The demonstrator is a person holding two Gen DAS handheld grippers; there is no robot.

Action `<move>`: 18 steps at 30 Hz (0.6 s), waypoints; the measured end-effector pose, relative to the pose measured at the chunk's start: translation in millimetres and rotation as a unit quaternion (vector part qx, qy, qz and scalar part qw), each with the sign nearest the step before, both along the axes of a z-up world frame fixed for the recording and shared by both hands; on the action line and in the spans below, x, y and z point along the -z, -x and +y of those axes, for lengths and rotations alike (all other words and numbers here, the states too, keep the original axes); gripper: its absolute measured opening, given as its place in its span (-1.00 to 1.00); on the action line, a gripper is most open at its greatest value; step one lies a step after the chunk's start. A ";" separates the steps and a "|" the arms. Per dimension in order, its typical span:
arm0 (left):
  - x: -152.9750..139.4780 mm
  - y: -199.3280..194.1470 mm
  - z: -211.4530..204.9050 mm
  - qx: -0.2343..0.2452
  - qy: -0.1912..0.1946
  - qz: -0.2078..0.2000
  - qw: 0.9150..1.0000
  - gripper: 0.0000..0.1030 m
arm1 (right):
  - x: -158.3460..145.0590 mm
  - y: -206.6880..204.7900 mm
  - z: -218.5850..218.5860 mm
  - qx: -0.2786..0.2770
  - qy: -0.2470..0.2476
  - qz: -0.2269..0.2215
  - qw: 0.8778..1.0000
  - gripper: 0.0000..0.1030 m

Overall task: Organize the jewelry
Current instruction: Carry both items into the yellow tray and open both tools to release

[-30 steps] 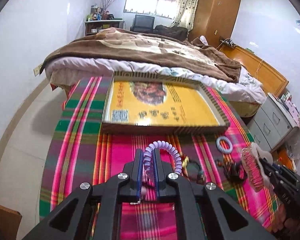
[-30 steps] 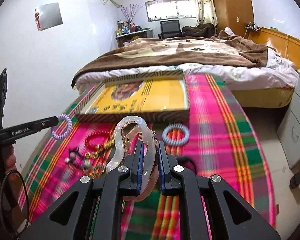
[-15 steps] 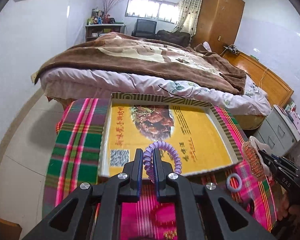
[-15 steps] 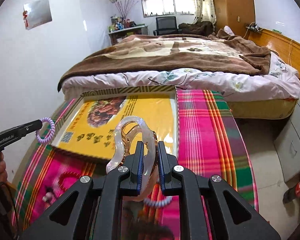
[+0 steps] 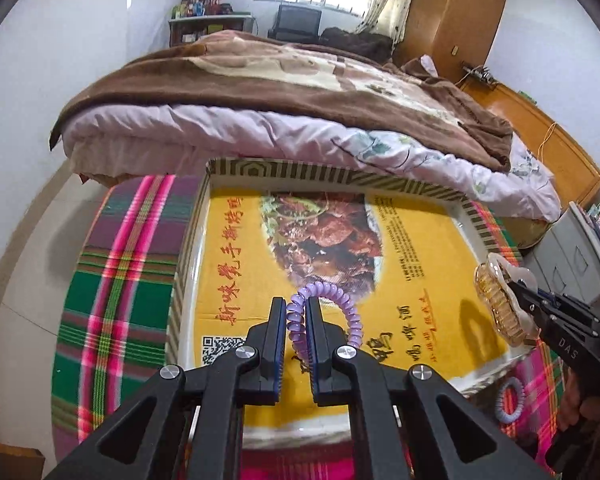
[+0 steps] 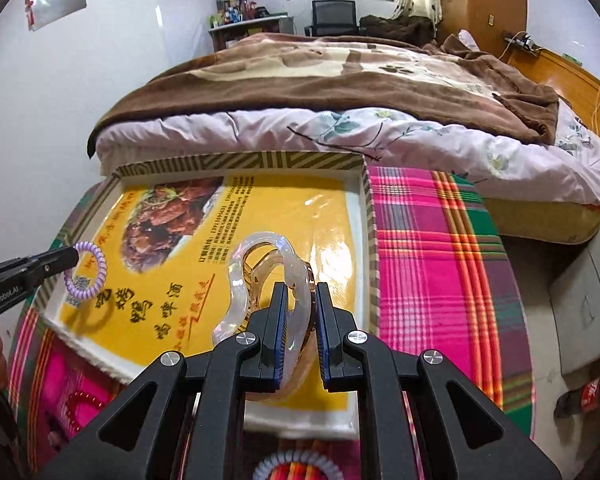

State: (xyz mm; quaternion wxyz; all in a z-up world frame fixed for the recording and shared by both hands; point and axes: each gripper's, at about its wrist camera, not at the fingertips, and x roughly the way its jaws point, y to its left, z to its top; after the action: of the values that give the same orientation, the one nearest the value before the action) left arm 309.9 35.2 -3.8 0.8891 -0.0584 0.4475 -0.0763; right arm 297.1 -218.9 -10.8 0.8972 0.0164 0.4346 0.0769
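Purple coil tie (image 5: 325, 311) pinched by left gripper (image 5: 296, 322) over tray (image 5: 476, 224); right gripper (image 6: 300, 312) clamps hair claw (image 6: 260, 276).

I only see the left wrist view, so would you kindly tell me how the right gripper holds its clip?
Observer: The right gripper is shut on the clear hair claw, which rises between its fingers above the box, over its near right part.
Operator: Thank you. Is any jewelry on the cloth outside my view?
Observer: Yes, a red bead bracelet lies on the plaid cloth, just outside the box's near left corner.
Operator: Anything off the table?
Observer: A bottle lies on the floor to the right.
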 end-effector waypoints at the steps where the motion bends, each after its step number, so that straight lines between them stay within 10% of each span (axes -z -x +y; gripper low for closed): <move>1: 4.8 -3.1 -0.3 0.000 -0.002 0.005 1.000 -0.82 | 2.7 -2.8 0.4 0.001 0.000 0.003 1.000 -0.74; 18: 31.5 -11.7 -3.8 -0.003 -0.016 0.041 0.999 -0.74 | 18.5 -17.0 4.3 0.004 0.019 0.022 1.000 -0.74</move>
State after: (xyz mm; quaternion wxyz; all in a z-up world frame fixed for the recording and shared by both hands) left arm 321.6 31.4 -35.3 0.8713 -0.0487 0.4841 -0.0644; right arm 314.1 -214.6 -29.3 0.8879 0.0029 0.4555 0.0645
